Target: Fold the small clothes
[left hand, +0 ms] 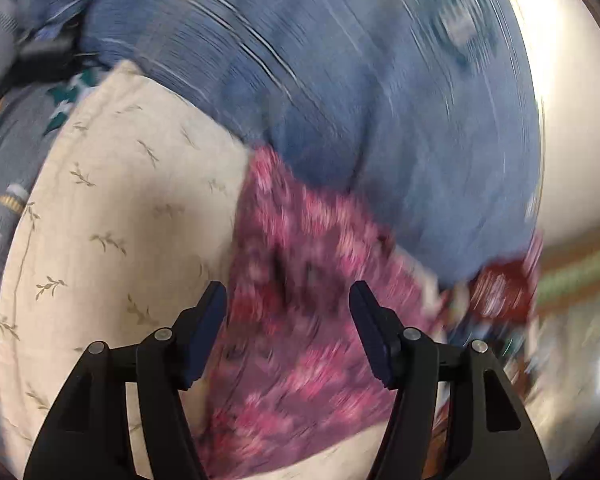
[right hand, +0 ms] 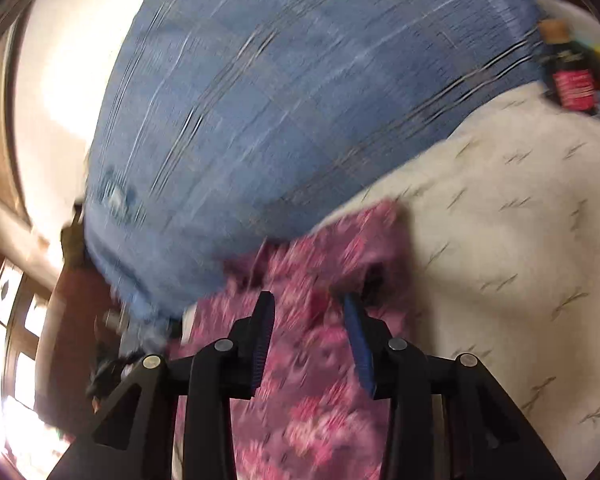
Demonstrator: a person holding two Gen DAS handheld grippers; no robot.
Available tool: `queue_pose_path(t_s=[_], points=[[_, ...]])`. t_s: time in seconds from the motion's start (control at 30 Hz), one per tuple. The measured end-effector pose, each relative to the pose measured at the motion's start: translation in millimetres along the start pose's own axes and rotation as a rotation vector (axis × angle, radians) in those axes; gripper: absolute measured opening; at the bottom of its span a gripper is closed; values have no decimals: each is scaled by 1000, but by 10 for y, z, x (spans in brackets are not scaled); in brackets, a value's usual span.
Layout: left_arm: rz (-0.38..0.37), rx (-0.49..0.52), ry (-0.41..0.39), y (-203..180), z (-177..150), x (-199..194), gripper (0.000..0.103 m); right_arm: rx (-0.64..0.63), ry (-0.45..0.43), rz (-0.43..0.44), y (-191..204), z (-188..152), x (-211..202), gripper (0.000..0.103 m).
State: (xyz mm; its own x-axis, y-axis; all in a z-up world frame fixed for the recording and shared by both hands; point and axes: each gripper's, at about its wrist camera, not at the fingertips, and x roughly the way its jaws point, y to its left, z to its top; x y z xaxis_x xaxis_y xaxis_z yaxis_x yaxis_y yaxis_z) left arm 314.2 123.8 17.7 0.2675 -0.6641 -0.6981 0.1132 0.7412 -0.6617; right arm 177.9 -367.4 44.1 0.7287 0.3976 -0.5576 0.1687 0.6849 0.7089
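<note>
A pink and magenta flowered garment (left hand: 300, 320) lies on a cream sheet printed with small leaf sprigs (left hand: 112, 208). My left gripper (left hand: 288, 292) hangs just over the garment, its jaws wide apart and the pads clear of the cloth. In the right wrist view the same flowered garment (right hand: 320, 380) runs under my right gripper (right hand: 308, 300), whose jaws stand partly apart with the cloth below them and nothing pinched. Both views are blurred by motion.
A large blue checked cushion or quilt (left hand: 360, 92) rises behind the garment, also in the right wrist view (right hand: 260, 112). Grey-blue star-print fabric (left hand: 4, 184) lies at the left. A dark bottle with a red label (right hand: 572, 76) stands far right. A window (right hand: 8, 344) shows at left.
</note>
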Motion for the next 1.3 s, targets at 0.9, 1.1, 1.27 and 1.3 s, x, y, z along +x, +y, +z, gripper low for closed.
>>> queue_pose_path(t_s=[0.9,1.1,1.27,1.3], points=[[91,20,94,-10,413,541,66,-66,37,-232,-188,395,512,54],[153,80,117,-183,410,711,72,-204,106,-336,48,339,784,53],[342,248,55,-390,240,777,5,-288,116,-424,46,311,787,9],[348,248,25,-414,212,737,5,-301,107,-415,63,305,759,7]])
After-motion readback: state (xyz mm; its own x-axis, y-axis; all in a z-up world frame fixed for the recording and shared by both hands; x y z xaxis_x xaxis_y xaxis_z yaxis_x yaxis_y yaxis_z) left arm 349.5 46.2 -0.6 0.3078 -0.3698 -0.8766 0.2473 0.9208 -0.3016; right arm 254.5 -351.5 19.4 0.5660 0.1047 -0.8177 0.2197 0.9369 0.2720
